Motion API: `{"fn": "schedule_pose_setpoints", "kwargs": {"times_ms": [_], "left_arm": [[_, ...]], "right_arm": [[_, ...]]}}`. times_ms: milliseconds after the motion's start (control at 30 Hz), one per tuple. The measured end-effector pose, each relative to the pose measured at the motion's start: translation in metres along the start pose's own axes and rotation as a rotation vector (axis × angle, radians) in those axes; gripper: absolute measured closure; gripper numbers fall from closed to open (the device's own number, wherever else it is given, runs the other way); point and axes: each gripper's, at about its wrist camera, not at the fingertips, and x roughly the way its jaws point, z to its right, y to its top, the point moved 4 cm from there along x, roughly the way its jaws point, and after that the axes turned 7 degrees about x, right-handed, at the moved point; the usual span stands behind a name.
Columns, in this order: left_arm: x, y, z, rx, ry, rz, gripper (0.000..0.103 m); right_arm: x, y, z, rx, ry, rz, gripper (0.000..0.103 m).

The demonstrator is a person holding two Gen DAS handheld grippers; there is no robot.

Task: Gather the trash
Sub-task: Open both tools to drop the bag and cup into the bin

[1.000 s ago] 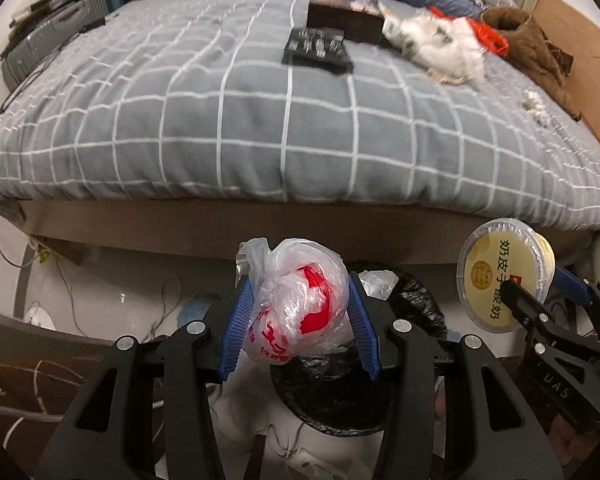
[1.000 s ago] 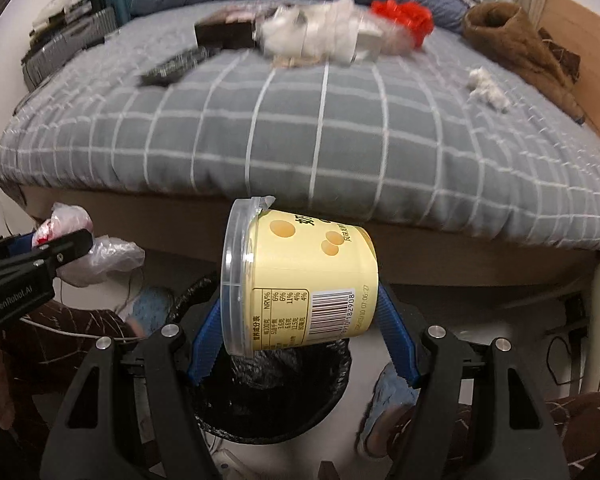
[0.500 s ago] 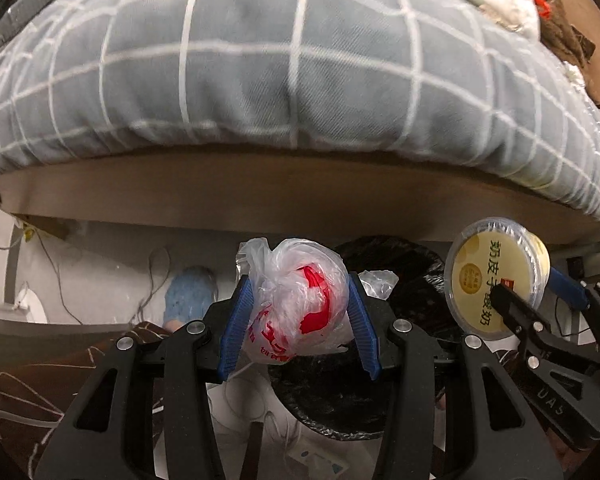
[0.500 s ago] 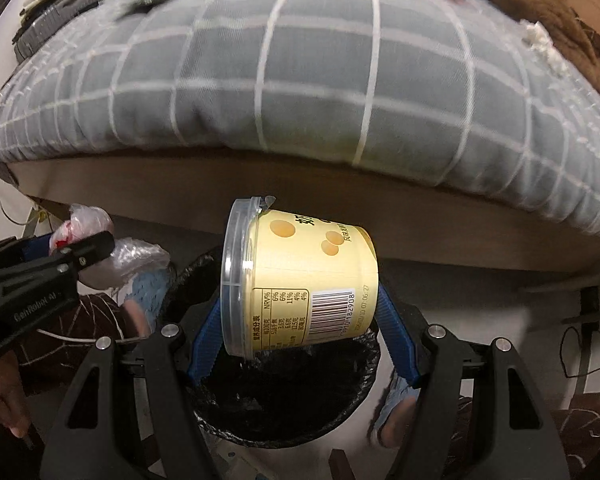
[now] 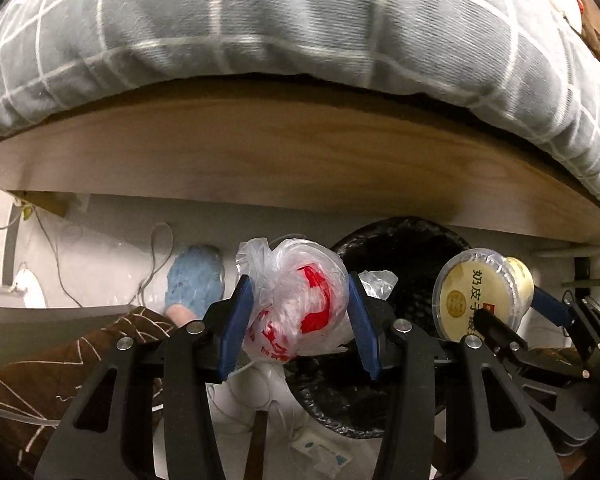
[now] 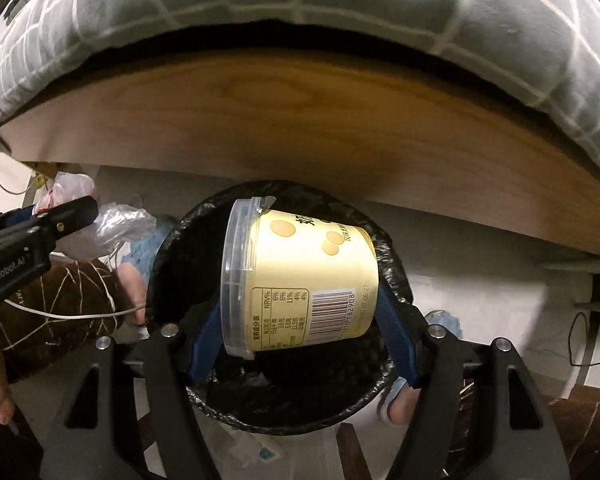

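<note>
A crumpled clear plastic bag with red print (image 5: pixel 296 312) sits between the blue pads of my left gripper (image 5: pixel 300 280), which is shut on it. It hangs just left of the black-lined trash bin (image 5: pixel 404 240). My right gripper (image 6: pixel 300 300) is shut on a yellow yogurt tub (image 6: pixel 300 280) lying on its side, clear lid to the left. The tub hangs directly over the bin's opening, inside its rim (image 6: pixel 396 264). The left wrist view shows the tub (image 5: pixel 472 300) and right gripper (image 5: pixel 512 306) at the right. The right wrist view shows the left gripper (image 6: pixel 48 210) and bag (image 6: pixel 116 220) at the left.
The bed's wooden side board (image 5: pixel 300 152) and the overhanging grey checked duvet (image 5: pixel 300 20) rise close behind the bin. A person's feet in blue slippers (image 5: pixel 194 280) and brown patterned trouser legs (image 6: pixel 60 300) flank the bin. Cables (image 5: pixel 60 264) lie on the pale floor.
Both grippers have sunk and tipped further down with their loads. The bed top has left view, the board and bin fill the frames, and the tub now hangs over the bin mouth.
</note>
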Motion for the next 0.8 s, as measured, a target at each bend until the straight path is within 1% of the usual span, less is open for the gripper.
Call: {"fn": "schedule_pose_setpoints", "kwargs": {"times_ms": [67, 167, 233, 267, 500, 800], "left_arm": [[0.004, -0.002, -0.006, -0.003, -0.007, 0.002, 0.056], [0.005, -0.001, -0.005, 0.007, -0.003, 0.001, 0.056], [0.006, -0.002, 0.0, 0.01, -0.002, -0.004, 0.056], [0.009, -0.003, 0.0, 0.011, -0.001, -0.007, 0.056], [0.014, -0.002, 0.012, 0.034, -0.01, -0.023, 0.056], [0.016, -0.001, 0.052, 0.102, -0.029, -0.032, 0.056]], "right_arm": [[0.001, 0.0, -0.004, -0.011, -0.006, -0.003, 0.036], [0.0, 0.0, -0.005, -0.01, -0.027, 0.012, 0.02], [-0.003, 0.002, -0.001, -0.003, -0.036, 0.026, 0.016], [-0.006, 0.003, 0.002, 0.001, -0.041, 0.033, 0.013], [-0.016, 0.005, 0.023, 0.017, -0.085, 0.066, 0.009], [-0.024, -0.003, 0.073, 0.089, -0.125, 0.075, 0.009]]}}
